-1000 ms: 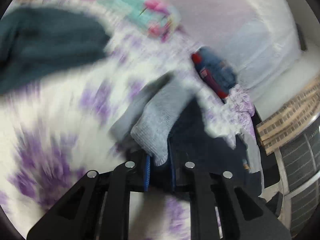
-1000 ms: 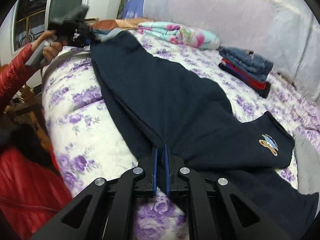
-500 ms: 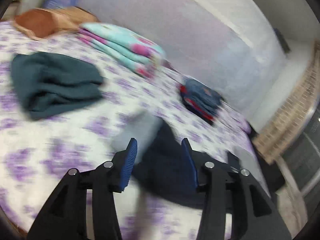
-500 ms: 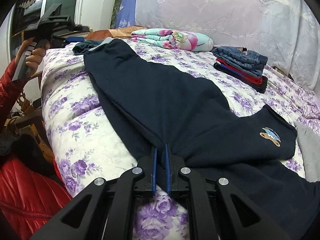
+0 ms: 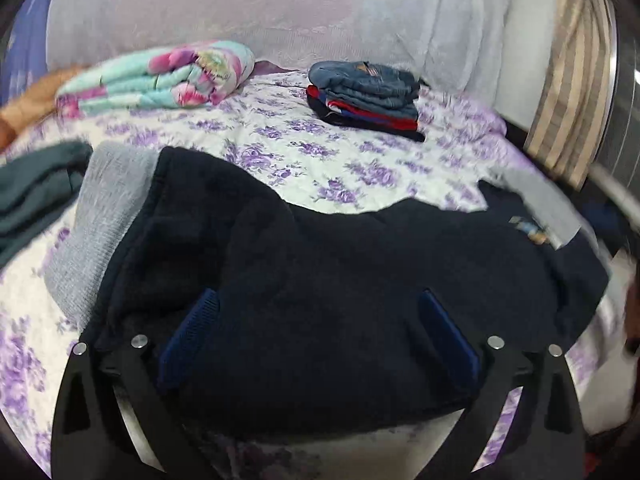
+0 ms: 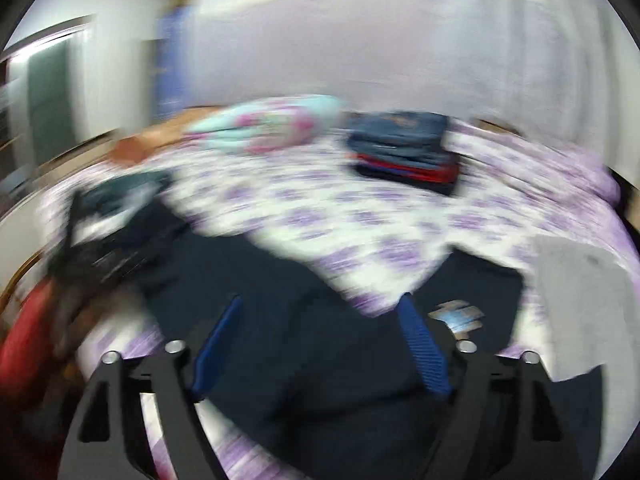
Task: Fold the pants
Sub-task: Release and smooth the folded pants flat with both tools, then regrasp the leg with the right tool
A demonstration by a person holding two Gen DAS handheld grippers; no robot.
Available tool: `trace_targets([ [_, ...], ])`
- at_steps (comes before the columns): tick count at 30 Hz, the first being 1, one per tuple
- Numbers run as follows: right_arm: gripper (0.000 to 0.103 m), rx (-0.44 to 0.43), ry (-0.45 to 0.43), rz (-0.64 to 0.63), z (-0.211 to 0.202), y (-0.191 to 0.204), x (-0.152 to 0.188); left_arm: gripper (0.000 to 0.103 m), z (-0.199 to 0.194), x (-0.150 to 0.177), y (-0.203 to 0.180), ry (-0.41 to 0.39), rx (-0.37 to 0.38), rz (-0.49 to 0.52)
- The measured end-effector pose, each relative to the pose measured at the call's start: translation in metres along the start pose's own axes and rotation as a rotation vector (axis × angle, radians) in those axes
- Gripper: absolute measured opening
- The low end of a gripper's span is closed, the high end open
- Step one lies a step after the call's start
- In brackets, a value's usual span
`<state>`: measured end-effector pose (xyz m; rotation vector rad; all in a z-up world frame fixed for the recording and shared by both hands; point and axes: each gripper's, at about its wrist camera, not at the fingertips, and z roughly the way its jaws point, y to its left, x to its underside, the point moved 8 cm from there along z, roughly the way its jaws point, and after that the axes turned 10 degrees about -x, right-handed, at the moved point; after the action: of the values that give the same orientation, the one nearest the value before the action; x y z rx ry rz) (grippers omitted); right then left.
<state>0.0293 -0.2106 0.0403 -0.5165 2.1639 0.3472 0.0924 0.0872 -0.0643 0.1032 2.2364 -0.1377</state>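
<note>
Dark navy pants (image 5: 340, 264) with a grey ribbed waistband (image 5: 104, 216) lie spread across the flowered bed (image 5: 304, 148). My left gripper (image 5: 316, 300) hovers over the navy cloth, its jaws opening wide, blue pads (image 5: 192, 328) apart and pressing on nothing. The right wrist view is blurred by motion. There my right gripper (image 6: 320, 308) hangs above the pants (image 6: 304, 352), jaws opening, nothing pinched between them. A small embroidered patch (image 6: 458, 314) shows on the cloth beside its right finger, and grey cloth (image 6: 576, 300) lies to the right.
A folded pastel blanket (image 5: 160, 76) and a stack of folded jeans and clothes (image 5: 366, 96) sit at the back of the bed. A dark teal garment (image 5: 32, 196) lies at the left. A red sleeve (image 6: 24, 344) shows at lower left in the right wrist view.
Both grippers let go of the pants: the left released the grey waistband, the right the navy edge. Both opened wide, swung and rolled, and the right one rose.
</note>
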Motion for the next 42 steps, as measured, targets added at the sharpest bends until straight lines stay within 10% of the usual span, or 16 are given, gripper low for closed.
trace_targets([
  [10, 0.074, 0.204, 0.311, 0.352, 0.142, -0.113, 0.010, 0.098, -0.004, -0.002, 0.010, -0.027, 0.109, -0.096],
  [12, 0.054, 0.200, 0.275, 0.359, 0.136, -0.119, 0.014, 0.098, -0.004, -0.002, 0.010, -0.028, 0.112, -0.097],
  [14, 0.008, 0.208, 0.256, 0.382, 0.123, -0.129, 0.018, 0.098, -0.005, -0.003, 0.010, -0.032, 0.123, -0.106],
  [15, 0.005, 0.189, 0.244, 0.410, 0.117, -0.133, 0.020, 0.098, -0.006, -0.003, 0.010, -0.034, 0.128, -0.111],
  [26, 0.004, -0.030, -0.282, 0.643, -0.107, -0.150, 0.052, 0.098, -0.007, -0.002, 0.011, -0.037, 0.126, -0.108],
  [32, 0.008, 0.055, -0.200, 0.816, -0.139, -0.176, 0.159, 0.098, -0.006, -0.002, 0.011, -0.036, 0.129, -0.117],
  [34, 0.011, 0.045, -0.221, 0.820, -0.141, -0.177, 0.160, 0.098, -0.006, -0.002, 0.010, -0.033, 0.118, -0.107],
  [37, 0.048, -0.028, -0.264, 0.827, -0.138, -0.166, 0.149, 0.098, -0.006, -0.001, 0.010, -0.032, 0.110, -0.101],
  [42, 0.039, -0.025, -0.243, 0.817, -0.121, -0.168, 0.151, 0.098, -0.005, -0.002, 0.010, -0.032, 0.111, -0.102],
])
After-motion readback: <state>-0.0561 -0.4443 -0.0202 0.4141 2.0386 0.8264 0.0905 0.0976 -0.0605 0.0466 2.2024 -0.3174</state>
